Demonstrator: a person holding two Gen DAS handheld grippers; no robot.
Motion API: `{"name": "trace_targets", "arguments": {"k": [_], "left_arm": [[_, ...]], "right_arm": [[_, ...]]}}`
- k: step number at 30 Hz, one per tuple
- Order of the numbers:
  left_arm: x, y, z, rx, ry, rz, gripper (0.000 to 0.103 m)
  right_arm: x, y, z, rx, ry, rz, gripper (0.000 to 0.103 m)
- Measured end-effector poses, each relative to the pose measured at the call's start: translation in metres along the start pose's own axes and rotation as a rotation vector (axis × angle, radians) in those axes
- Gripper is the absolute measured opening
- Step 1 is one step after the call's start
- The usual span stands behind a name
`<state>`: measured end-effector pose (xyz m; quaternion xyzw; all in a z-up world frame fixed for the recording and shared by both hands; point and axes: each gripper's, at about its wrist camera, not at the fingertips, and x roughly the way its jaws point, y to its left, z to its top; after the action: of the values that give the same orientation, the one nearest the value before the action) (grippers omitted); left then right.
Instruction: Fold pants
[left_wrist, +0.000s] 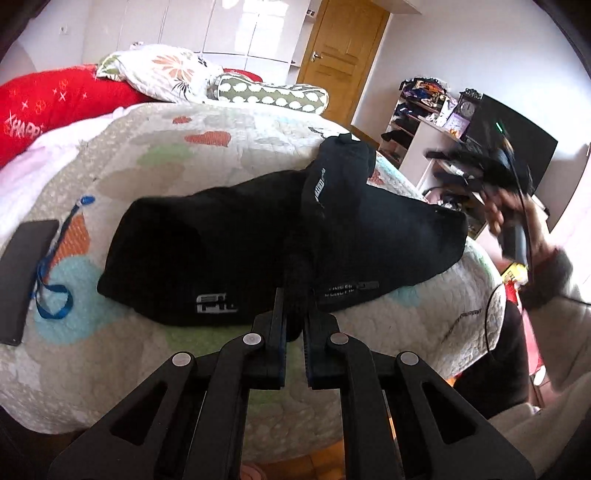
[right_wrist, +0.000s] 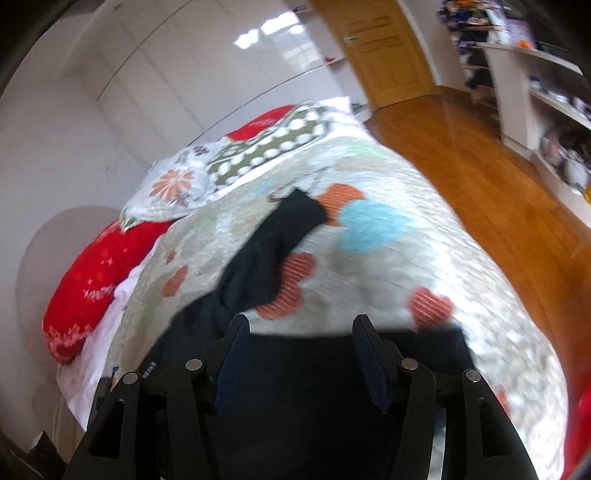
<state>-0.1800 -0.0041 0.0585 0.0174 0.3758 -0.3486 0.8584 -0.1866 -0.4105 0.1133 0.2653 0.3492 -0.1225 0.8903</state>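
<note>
Black pants (left_wrist: 221, 251) lie crumpled on a patterned quilt (left_wrist: 184, 155). One leg is folded over towards the far right. My left gripper (left_wrist: 294, 314) is shut on a fold of the pants at their near edge, with black fabric pinched between the pads. In the right wrist view, my right gripper (right_wrist: 301, 339) stands open just over the pants' wide part. Its pads are apart and press on nothing. A pants leg (right_wrist: 280, 251) stretches away across the quilt (right_wrist: 369, 280). In the left wrist view, a person's hand (left_wrist: 506, 210) holds that gripper, blurred, at the bed's right side.
A dark phone (left_wrist: 22, 280) and a blue lanyard (left_wrist: 51, 291) lie on the quilt at the left. A red pillow (left_wrist: 55, 107) and patterned pillows (left_wrist: 166, 70) sit at the bed's far end. Shelves (left_wrist: 417, 122) and wooden floor (right_wrist: 480, 166) lie beyond the bed's right edge.
</note>
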Motion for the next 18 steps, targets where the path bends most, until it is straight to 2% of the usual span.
{"name": "trace_targets", "arguments": {"k": [4,6,9,14,18], "left_arm": [[-0.004,0.004,0.007,-0.002,-0.006,0.032,0.006],[-0.008,0.009,0.009,-0.019,-0.019,0.046,0.006],[-0.014,0.015,0.015,-0.043,-0.040,0.068,0.006],[-0.017,0.028,0.038,-0.031,-0.075,0.127,0.006],[-0.012,0.044,0.060,-0.025,-0.090,0.171,0.006]], "right_arm": [[0.048,0.040,0.042,-0.152,0.065,-0.039,0.059],[0.081,0.048,0.064,-0.207,0.087,-0.117,0.059],[0.126,0.046,0.087,-0.255,0.135,-0.208,0.059],[0.190,0.027,0.115,-0.262,0.217,-0.303,0.059],[0.223,0.007,0.129,-0.228,0.261,-0.328,0.059]]}}
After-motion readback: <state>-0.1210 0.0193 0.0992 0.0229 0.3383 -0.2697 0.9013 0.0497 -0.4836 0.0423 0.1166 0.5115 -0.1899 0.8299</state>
